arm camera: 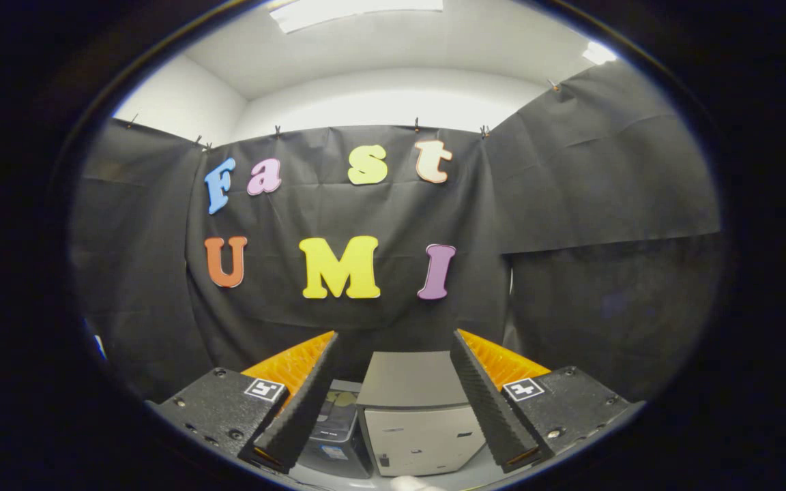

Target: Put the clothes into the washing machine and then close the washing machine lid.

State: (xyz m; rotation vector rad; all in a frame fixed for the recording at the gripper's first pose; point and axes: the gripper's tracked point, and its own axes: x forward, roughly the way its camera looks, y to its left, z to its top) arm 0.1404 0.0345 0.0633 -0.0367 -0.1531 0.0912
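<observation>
while the hand-held gripper hangs high above the surface, its 2 fingers stand wide apart with nothing between them but air. below and beyond the fingers, framed in the gap between them, sits the washing machine, a small pale box. its lid lies flat and down on top, so the inside of the tub is hidden and i cannot tell whether any clothes are in it. just to the left of the machine, partly behind the left finger, stands a darker box-like container with something yellowish at its top; it is too small and too covered to say what it holds. at the near rim of the surface, under the fingers, a small pale scrap shows, perhaps cloth, though it is too cut off to be sure.

a shut lid fits 2 stages alike: clothes waiting outside the machine, or clothes inside with the lid put down again. so no single move is settled here. whichever holds, good handling would mean lowering with the fingers kept apart, keeping the machine centred between them, and coming at soft cloth or the lid's front edge squarely, not from this height and angle.
</observation>
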